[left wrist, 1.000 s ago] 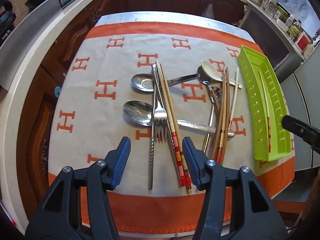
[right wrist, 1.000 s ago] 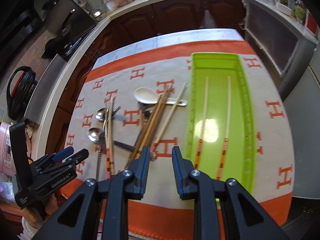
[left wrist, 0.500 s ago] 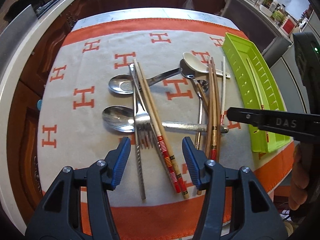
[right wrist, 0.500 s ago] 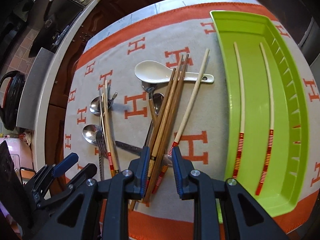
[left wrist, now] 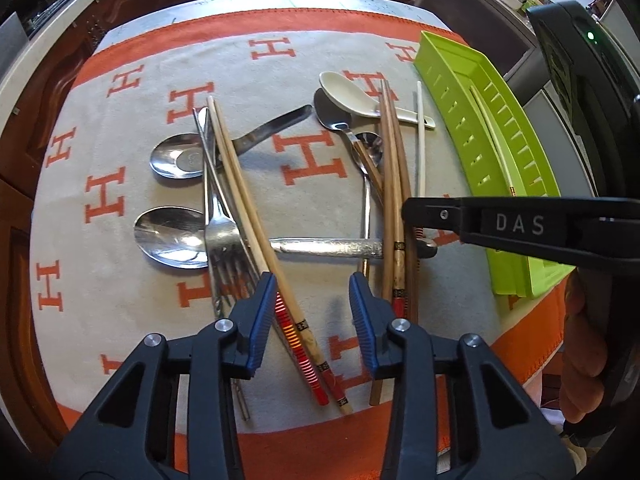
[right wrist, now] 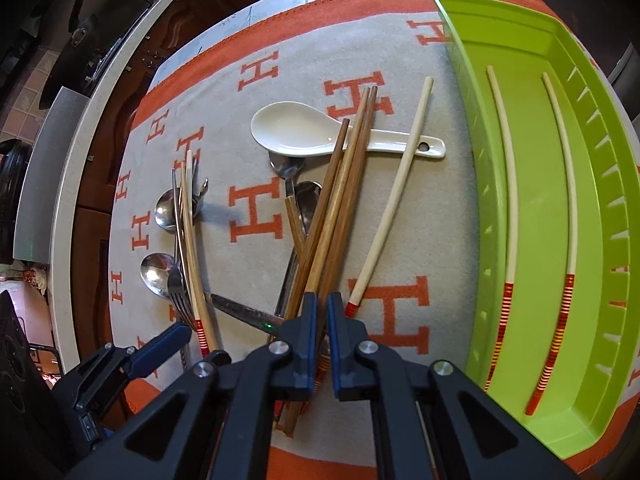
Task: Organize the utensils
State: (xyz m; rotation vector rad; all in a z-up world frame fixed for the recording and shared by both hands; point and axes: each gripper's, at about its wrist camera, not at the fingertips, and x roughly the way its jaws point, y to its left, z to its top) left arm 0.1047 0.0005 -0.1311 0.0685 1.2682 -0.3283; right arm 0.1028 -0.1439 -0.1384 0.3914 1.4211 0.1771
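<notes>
Both grippers are working low over the orange-and-cream cloth (left wrist: 248, 72) on the worktop. The right gripper (right wrist: 323, 308) has just been closing, and its jaws are now pressed almost together over the near ends of the brown chopsticks (right wrist: 340, 200); whether a stick is actually pinched between them I cannot tell, since the tips are hiding that spot. The left gripper (left wrist: 313, 296) has just been narrowing too, yet it is still standing spread, straddling the red-banded ends of the pale chopsticks (left wrist: 244, 208) without pressing on them. Those pale sticks are lying across the fork (left wrist: 224, 240) and two steel spoons (left wrist: 172, 236) at nine o'clock of the pile. The white spoon (right wrist: 304, 132) is sitting at twelve o'clock, with a lone white chopstick (right wrist: 396, 196) crossing its handle. At three o'clock the green tray (right wrist: 532, 184) is holding two white chopsticks (right wrist: 510, 216), lying side by side and apart.
</notes>
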